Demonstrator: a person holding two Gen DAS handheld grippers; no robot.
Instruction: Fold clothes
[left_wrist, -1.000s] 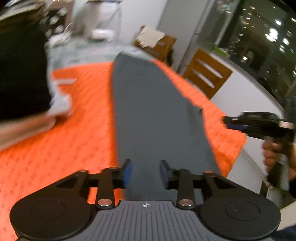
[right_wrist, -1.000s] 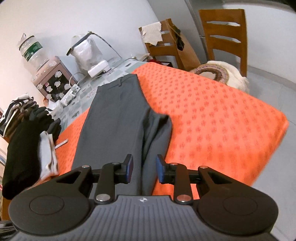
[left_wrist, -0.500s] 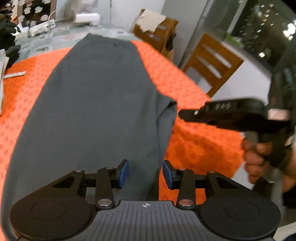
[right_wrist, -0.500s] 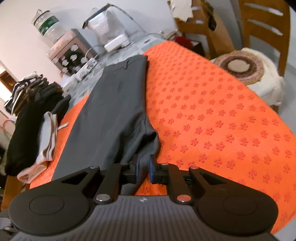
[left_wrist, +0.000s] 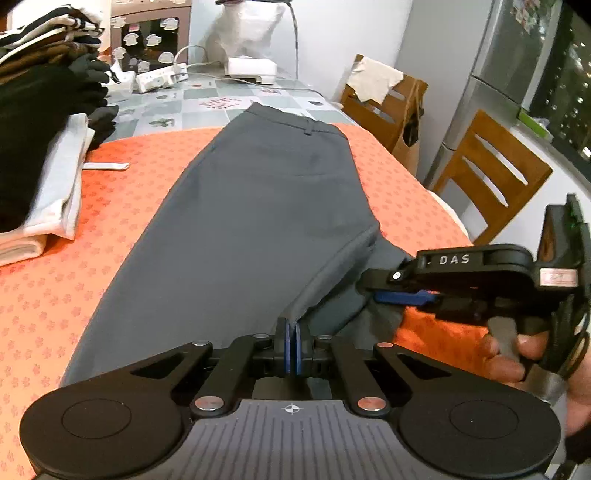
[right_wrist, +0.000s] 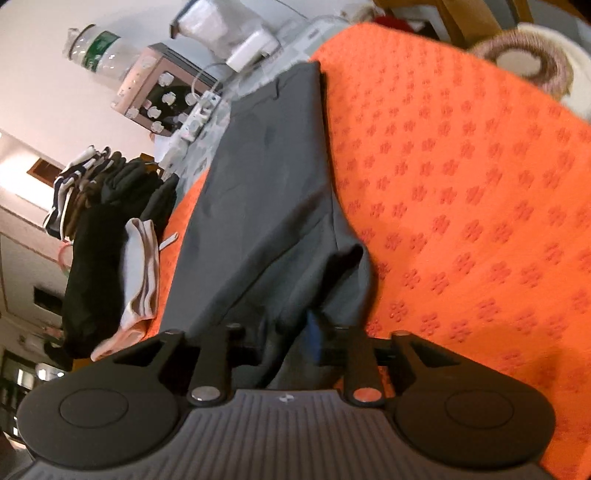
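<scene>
Trousers hem pinched in left gripper; right gripper fingers cloth-covered, grip unclear.

Orange flower-patterned cloth over the worktop, wooden chair beside it, second chair draped with a beige rag, white power strip, pink cabinet with white stickers, clear water jug on top, woven round cushion

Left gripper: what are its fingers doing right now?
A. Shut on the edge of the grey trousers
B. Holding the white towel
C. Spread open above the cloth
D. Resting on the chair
A. The left gripper has its blue fingers pressed together on a raised edge of the trousers.
</scene>
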